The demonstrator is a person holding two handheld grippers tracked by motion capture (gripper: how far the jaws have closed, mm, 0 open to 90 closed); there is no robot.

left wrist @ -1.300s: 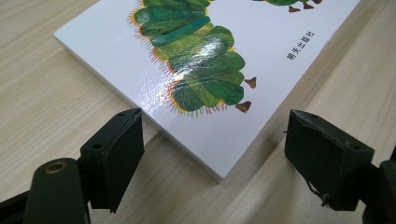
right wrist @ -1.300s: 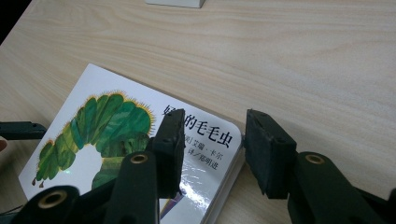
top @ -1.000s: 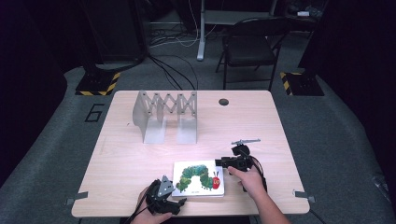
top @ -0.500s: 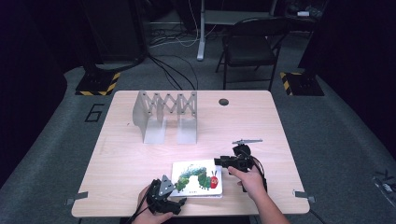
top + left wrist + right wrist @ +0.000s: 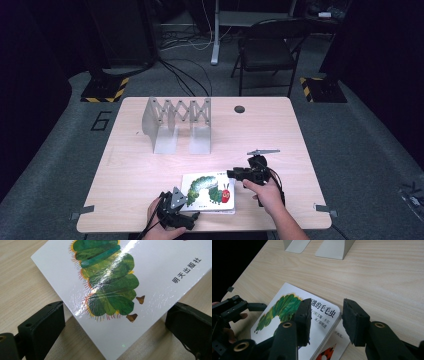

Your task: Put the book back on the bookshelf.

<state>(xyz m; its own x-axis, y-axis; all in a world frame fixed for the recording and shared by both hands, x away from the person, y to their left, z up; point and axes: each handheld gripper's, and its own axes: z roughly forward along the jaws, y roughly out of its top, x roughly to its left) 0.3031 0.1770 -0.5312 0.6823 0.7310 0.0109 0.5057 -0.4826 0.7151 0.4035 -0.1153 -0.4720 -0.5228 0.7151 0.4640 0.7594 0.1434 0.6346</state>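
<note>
On the pale wooden worktop [image 5: 150, 165], toward the far left, stands a grey metal expanding book rack [image 5: 177, 125] with two upright end plates and a scissor lattice between them, well apart from the hands.

At the near edge, left of centre, the left tool [image 5: 176, 210] sits in the person's left hand [image 5: 160, 231]. In the left gripper view its two black jaws stand wide, one at each lower corner, and its jaws have just been opening. The near corner of the white board book with a green caterpillar on its cover [image 5: 120, 277] lies between them, and neither pad presses on it.

The book [image 5: 209, 192] lies flat near the front edge, between the two tools.

To its right, the right tool [image 5: 235, 174] is held in the person's right hand [image 5: 267, 192], reaching over the book's far right corner. In the right gripper view its jaws straddle the raised corner of the front cover [image 5: 322, 315], which is lifted off the page beneath, where a red and orange picture shows. Whether the pads actually pinch that cover cannot be told from the view; the jaws are drawn well in.
</note>
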